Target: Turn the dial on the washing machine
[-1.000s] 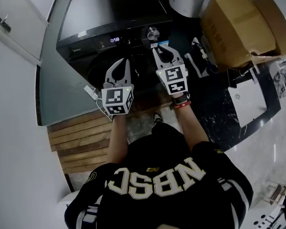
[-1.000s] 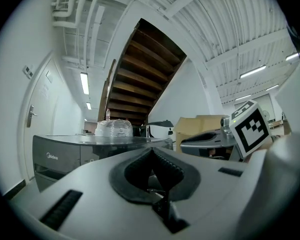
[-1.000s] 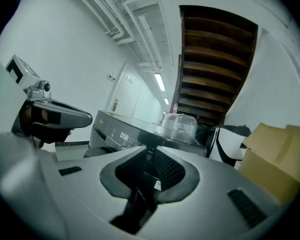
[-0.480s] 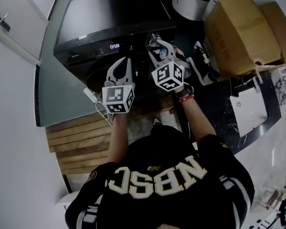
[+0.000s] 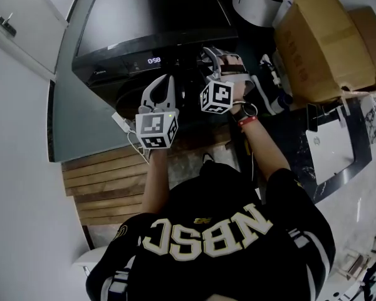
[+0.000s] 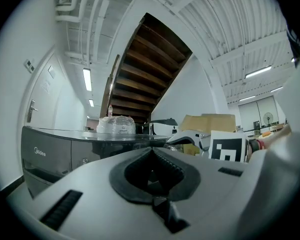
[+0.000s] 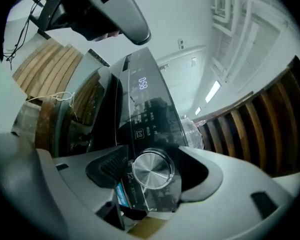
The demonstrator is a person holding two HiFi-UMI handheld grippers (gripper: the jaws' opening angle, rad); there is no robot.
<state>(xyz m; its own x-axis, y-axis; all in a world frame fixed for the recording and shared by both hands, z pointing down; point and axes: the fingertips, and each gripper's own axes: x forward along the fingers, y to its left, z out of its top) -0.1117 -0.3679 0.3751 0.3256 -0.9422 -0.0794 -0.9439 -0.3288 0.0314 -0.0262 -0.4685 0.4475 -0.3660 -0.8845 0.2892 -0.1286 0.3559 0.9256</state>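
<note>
The black washing machine [image 5: 144,17] stands ahead with its lit display [image 5: 153,60]. Its round silver dial [image 7: 151,170] sits on the control panel, right of that display [image 7: 142,82]. My right gripper [image 7: 152,176] is rolled onto its side, with the dial between its jaws. The jaws have just been opening and stand wide, with a gap beside the dial on the right. In the head view the right gripper [image 5: 212,60] mostly hides the dial. My left gripper [image 5: 165,81] hovers before the machine's front, left of the dial, its tips together on nothing [image 6: 155,200].
Large cardboard boxes [image 5: 326,36] stand right of the machine, and a white flat board [image 5: 329,149] lies on the dark floor. Wooden slats [image 5: 106,180] lie at the lower left, with a white cable [image 5: 122,123] nearby. A plastic-wrapped bundle [image 6: 116,125] rests on the machine's top.
The right gripper rolled onto its side at the dial and its jaws spread wide. The left gripper shifted slightly and stayed closed.
</note>
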